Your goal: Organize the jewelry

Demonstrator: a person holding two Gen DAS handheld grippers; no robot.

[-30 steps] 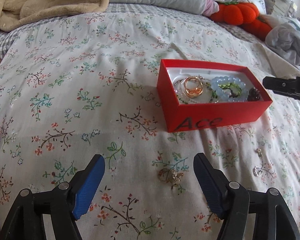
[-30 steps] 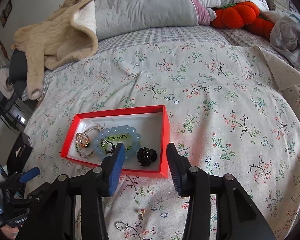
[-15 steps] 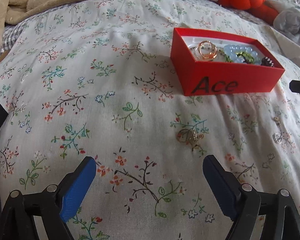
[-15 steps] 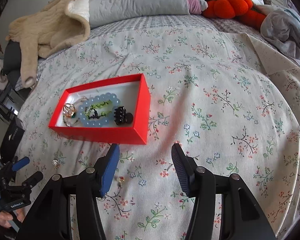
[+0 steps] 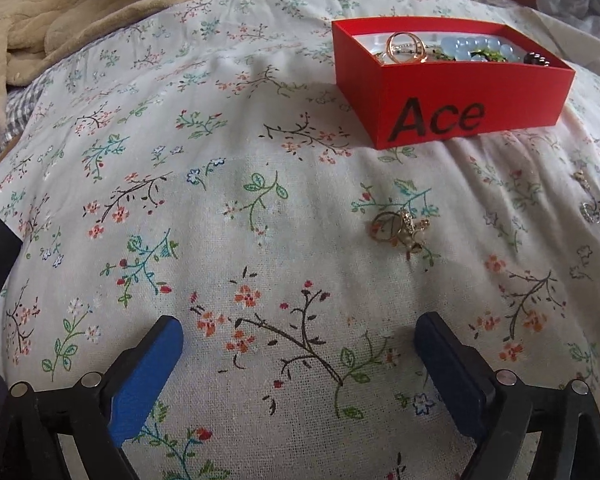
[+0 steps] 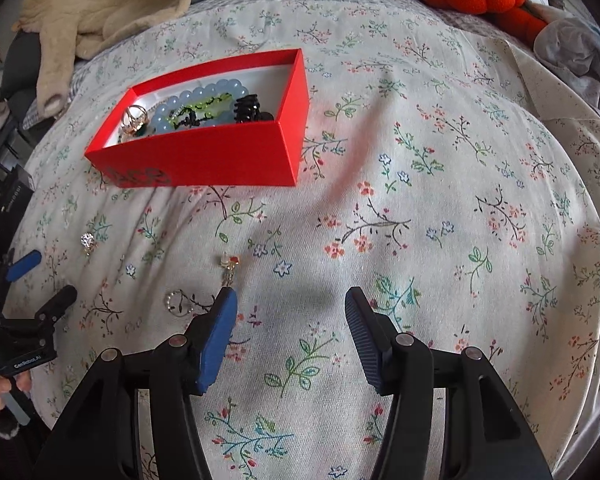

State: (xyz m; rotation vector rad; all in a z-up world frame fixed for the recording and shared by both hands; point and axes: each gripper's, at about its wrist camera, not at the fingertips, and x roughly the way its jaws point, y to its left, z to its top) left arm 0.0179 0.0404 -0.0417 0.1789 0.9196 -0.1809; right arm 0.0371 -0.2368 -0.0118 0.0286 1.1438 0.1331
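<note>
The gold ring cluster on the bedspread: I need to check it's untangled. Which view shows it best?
The left wrist view: the gold ring cluster lies near the centre, close and sharp, ahead of the opening left gripper. In the right wrist view it is a tiny glint near the left edge.

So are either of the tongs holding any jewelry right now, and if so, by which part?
Nothing is held. The left tongs are opening over bare bedspread, short of the gold ring cluster. The right tongs are empty too, with an earring just beyond the left fingertip.
</note>
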